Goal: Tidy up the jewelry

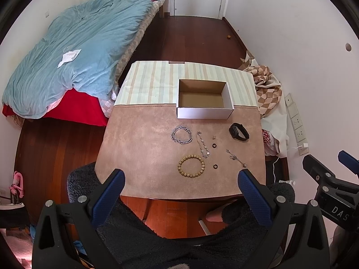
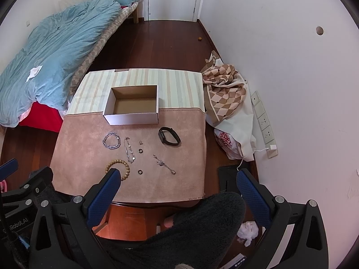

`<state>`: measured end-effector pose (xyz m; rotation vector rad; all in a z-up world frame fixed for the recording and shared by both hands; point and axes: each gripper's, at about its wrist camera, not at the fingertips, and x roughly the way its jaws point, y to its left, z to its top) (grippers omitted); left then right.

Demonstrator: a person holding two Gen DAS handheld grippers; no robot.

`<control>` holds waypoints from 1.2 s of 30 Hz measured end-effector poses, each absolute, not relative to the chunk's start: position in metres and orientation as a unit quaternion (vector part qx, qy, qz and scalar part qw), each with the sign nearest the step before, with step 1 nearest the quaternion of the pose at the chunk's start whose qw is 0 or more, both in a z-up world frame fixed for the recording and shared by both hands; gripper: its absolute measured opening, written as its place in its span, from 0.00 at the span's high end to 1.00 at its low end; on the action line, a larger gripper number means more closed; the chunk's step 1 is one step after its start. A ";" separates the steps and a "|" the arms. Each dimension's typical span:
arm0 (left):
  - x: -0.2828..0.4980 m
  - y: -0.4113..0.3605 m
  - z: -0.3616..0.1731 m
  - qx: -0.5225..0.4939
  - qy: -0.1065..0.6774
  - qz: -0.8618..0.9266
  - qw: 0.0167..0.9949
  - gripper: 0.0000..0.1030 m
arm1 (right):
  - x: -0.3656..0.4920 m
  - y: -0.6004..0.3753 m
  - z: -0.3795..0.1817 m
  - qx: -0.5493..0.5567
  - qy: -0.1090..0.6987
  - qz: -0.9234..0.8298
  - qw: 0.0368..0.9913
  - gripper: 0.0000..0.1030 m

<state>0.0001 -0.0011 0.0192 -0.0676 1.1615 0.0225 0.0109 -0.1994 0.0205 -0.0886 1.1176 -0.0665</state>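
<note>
An open white cardboard box (image 1: pixel 204 112) (image 2: pixel 132 118) stands empty on the table. In front of it on the brown mat lie a silver chain bracelet (image 1: pixel 181 135) (image 2: pixel 111 140), a thin pendant chain (image 1: pixel 202 144) (image 2: pixel 129 149), a wooden bead bracelet (image 1: pixel 191 165) (image 2: pixel 118 162), a black smart band (image 1: pixel 239 131) (image 2: pixel 169 136), two dark rings (image 1: pixel 214 145) (image 2: pixel 140 171), a small earring (image 1: pixel 213 137) and a thin charm bracelet (image 1: pixel 236 158) (image 2: pixel 164 164). My left gripper (image 1: pixel 180 176) and my right gripper (image 2: pixel 177 177) are both open and empty, held above the table's near edge.
The brown mat (image 1: pixel 139 148) and a striped cloth (image 1: pixel 148 83) cover the table. A bed with a blue duvet (image 1: pixel 74 53) is at the left. A checkered cloth pile (image 2: pixel 224 89), bags and wall sockets (image 2: pixel 264 123) are at the right. Wooden floor surrounds the table.
</note>
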 end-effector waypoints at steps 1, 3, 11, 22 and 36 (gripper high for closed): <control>0.000 -0.001 0.019 -0.032 0.549 0.010 0.835 0.00 | 0.011 -0.199 0.021 -0.041 0.530 -0.031 0.847 0.00; 0.000 -0.002 0.020 -0.032 0.548 0.009 0.836 0.00 | 0.010 -0.201 0.021 -0.040 0.529 -0.031 0.847 0.00; 0.010 0.000 0.001 -0.030 0.551 0.015 0.834 0.00 | 0.020 -0.212 0.000 -0.020 0.536 -0.045 0.843 0.00; 0.060 0.011 -0.118 0.021 0.608 0.052 0.792 0.00 | 0.058 -0.243 -0.118 0.018 0.598 -0.081 0.797 0.02; 0.080 0.016 -0.244 -0.023 0.697 0.034 0.716 0.01 | 0.073 -0.253 -0.232 0.034 0.660 -0.089 0.746 0.10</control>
